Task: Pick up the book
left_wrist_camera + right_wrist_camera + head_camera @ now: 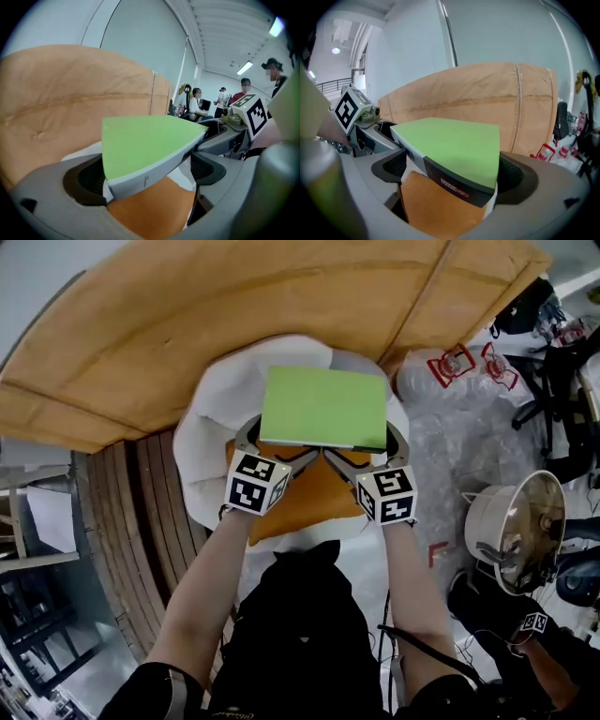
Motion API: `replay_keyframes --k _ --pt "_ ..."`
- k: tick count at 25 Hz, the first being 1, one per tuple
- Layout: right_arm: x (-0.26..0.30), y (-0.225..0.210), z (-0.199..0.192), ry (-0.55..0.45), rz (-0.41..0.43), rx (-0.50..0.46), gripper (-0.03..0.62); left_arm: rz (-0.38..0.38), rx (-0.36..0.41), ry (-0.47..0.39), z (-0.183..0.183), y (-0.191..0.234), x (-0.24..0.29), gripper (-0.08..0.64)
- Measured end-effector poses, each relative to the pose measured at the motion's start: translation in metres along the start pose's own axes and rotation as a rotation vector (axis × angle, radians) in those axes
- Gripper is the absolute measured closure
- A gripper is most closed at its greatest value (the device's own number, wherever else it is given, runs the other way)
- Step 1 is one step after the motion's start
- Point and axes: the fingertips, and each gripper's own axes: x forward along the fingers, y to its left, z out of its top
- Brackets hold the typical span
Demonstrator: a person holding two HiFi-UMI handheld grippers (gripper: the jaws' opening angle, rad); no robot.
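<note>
A green-covered book (323, 407) hangs level over an orange pad (300, 498) on a white cushion (211, 465). My left gripper (279, 442) is shut on the book's near left corner, and my right gripper (366, 444) on its near right corner. In the left gripper view the pale spine corner of the book (145, 145) sits between the jaws of the left gripper (147, 173). In the right gripper view the dark spine of the book (454, 150) fills the gap of the right gripper (450, 176). Each gripper shows in the other's view.
A large tan board (234, 315) lies behind the cushion. Curved wooden slats (141, 512) run at the left. Plastic-wrapped bags (459, 371) and a round metal-and-glass device (516, 531) sit at the right. Several people (243, 91) stand far off in the left gripper view.
</note>
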Motion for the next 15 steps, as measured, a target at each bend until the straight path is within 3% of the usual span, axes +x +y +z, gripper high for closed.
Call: replay_keyframes --k 9,15 --pt "-0.095 0.026 0.167 -0.129 -0.026 -0.132 0.035 0.045 0.062 -0.159 0.152 -0.027 -0.11 0.003" --pt "-0.139 0.037 0.24 -0.203 -0.044 -0.194 0.035 0.063 0.095 -0.248 0.22 -0.041 -0.158 0.003"
